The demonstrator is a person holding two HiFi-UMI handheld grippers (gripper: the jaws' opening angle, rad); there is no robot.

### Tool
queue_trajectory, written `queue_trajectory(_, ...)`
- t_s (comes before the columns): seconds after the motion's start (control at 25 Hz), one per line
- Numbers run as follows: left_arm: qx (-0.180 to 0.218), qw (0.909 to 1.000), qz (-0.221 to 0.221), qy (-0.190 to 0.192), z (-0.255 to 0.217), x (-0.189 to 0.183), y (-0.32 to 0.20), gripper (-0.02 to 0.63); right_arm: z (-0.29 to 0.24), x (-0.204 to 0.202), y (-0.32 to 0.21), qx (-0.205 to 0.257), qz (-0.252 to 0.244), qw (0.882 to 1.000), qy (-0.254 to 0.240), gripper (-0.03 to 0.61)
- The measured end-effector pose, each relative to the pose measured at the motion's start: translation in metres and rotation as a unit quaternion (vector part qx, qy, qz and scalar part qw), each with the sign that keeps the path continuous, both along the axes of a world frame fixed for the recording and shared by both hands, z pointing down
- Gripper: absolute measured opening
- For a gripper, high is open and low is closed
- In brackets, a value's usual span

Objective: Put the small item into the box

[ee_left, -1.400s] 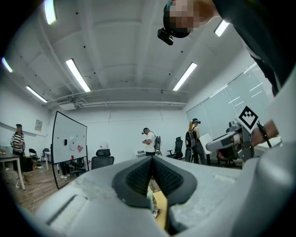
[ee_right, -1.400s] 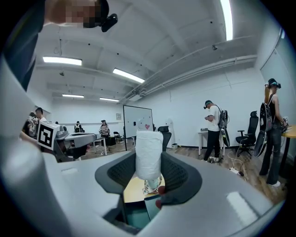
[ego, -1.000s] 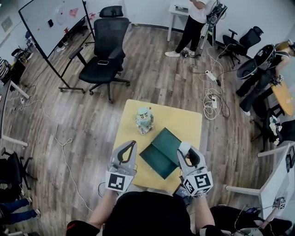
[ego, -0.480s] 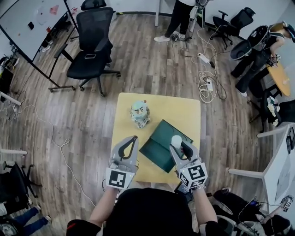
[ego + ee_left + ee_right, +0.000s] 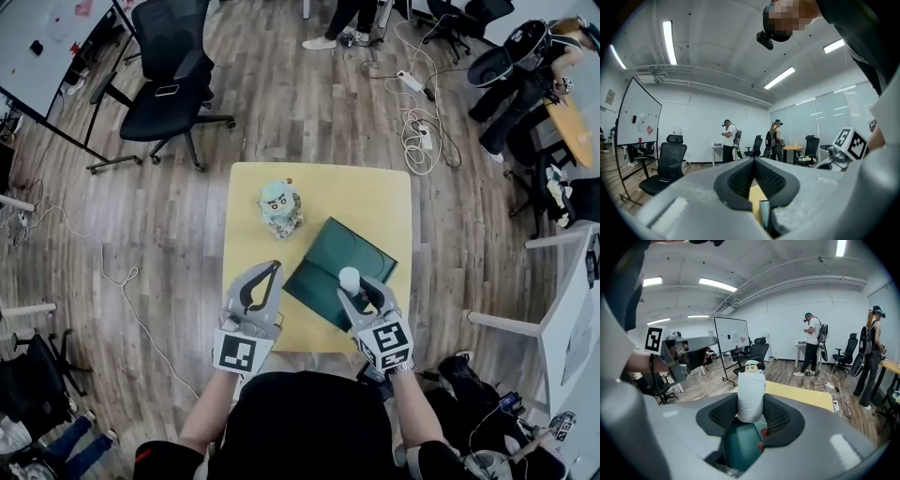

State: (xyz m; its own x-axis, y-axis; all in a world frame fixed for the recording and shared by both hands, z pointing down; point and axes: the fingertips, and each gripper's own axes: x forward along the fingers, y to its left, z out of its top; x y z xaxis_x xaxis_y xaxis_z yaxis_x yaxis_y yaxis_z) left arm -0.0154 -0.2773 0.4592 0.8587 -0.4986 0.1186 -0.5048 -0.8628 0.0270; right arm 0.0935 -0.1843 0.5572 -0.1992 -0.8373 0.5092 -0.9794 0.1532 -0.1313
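Observation:
A small white cylinder-shaped item (image 5: pixel 349 277) (image 5: pixel 750 397) is held upright in my right gripper (image 5: pixel 355 285) (image 5: pixel 751 404), whose jaws are shut on its sides. The gripper holds it above the open dark green box (image 5: pixel 339 249) (image 5: pixel 739 446), which lies on the right front part of the yellow table (image 5: pixel 373 201). My left gripper (image 5: pixel 265 277) (image 5: pixel 753 163) hovers over the table's front left, left of the box, jaws shut with nothing between them. A pale green cartoon figure (image 5: pixel 279 208) (image 5: pixel 751 367) stands on the table behind the box.
A black office chair (image 5: pixel 170 82) stands on the wood floor beyond the table, by a whiteboard (image 5: pixel 45 28). Cables and a power strip (image 5: pixel 414 84) lie at the back right. People stand and sit at the room's far side. A white desk (image 5: pixel 561 319) is at the right.
My right gripper has carried the white item leftward, from the box's right edge to over the box. The left gripper has kept its place. The head camera has tilted.

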Motion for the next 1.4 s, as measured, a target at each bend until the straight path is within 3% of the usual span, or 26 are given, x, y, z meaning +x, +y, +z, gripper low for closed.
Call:
queue_trajectory(0.24,-0.017,0.9998,0.006,-0.011,0.013,0.007,-0.002,0.002,0.027,-0.007,0.003,-0.035,-0.01,0.999,-0.015,0.172)
queue_trajectory(0.64,-0.011,0.9991,0.035,-0.022,0.026,0.02,0.0,0.002,0.076,-0.018,0.01,-0.1,-0.026,0.994,-0.033,0.172)
queue_trajectory(1.0,-0.017,0.9986,0.045,-0.021,0.04,0.032,-0.005,0.002,0.124,-0.025,0.019,-0.163,-0.035,0.985,-0.049,0.173)
queue_trajectory(1.4,-0.027,0.998,0.054,-0.019,0.053,0.043,-0.007,0.002,0.176,-0.025,0.035,-0.233,-0.039,0.971,-0.031,0.173)
